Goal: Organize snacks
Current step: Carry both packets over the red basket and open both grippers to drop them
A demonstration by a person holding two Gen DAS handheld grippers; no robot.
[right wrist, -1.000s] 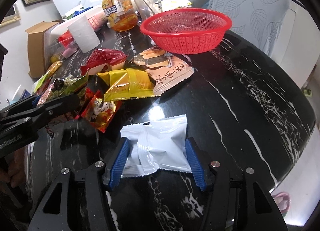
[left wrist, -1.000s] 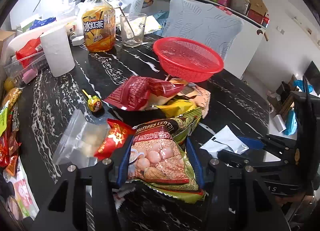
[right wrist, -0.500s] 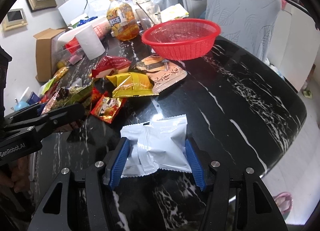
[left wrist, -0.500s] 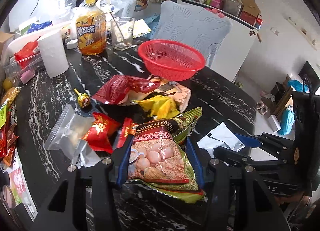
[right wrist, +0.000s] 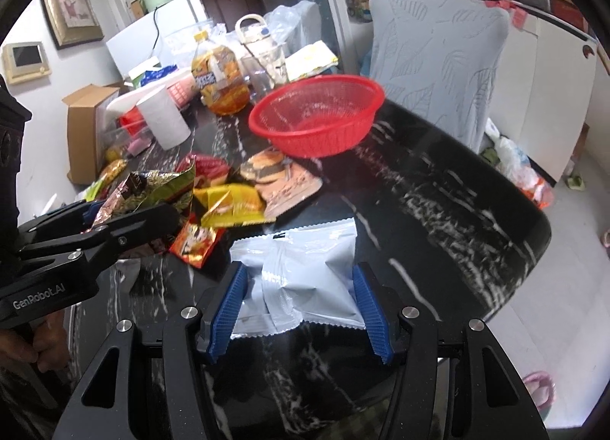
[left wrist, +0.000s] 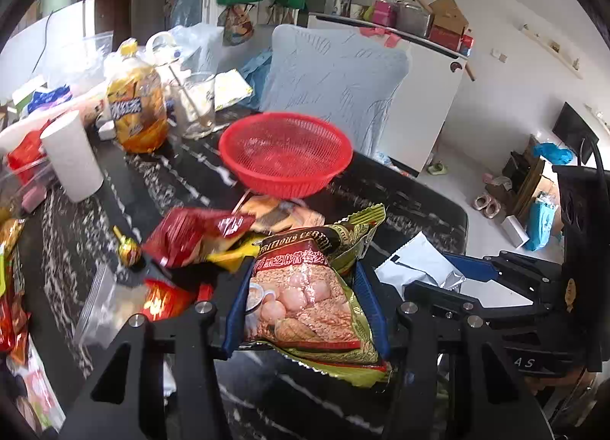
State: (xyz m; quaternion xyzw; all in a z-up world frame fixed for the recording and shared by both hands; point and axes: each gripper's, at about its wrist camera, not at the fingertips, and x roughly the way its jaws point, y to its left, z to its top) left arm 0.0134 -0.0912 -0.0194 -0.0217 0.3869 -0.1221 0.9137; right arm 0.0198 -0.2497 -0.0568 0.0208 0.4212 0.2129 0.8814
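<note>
My left gripper (left wrist: 305, 310) is shut on a green and gold cereal snack bag (left wrist: 309, 287), held clear above the black marble table (left wrist: 400, 204). In the right wrist view my right gripper (right wrist: 299, 306) is shut on a white snack packet (right wrist: 301, 280), also lifted off the table. An empty red mesh basket (left wrist: 286, 154) (right wrist: 316, 116) stands beyond both, at the table's far side. Between the grippers and the basket lie a red bag (left wrist: 190, 234), a yellow bag (right wrist: 228, 204) and a tan packet (right wrist: 282, 181).
A yellow tea bottle (left wrist: 137, 112), a glass (left wrist: 196, 104) and a white paper roll (left wrist: 74, 154) stand at the back left. More snack bags line the left edge (left wrist: 11, 287). A pale blue chair back (left wrist: 335, 78) rises behind the basket.
Both grippers have risen with their bags and moved toward the red basket, which now appears nearer and more level. The loose snacks on the table stayed put.
</note>
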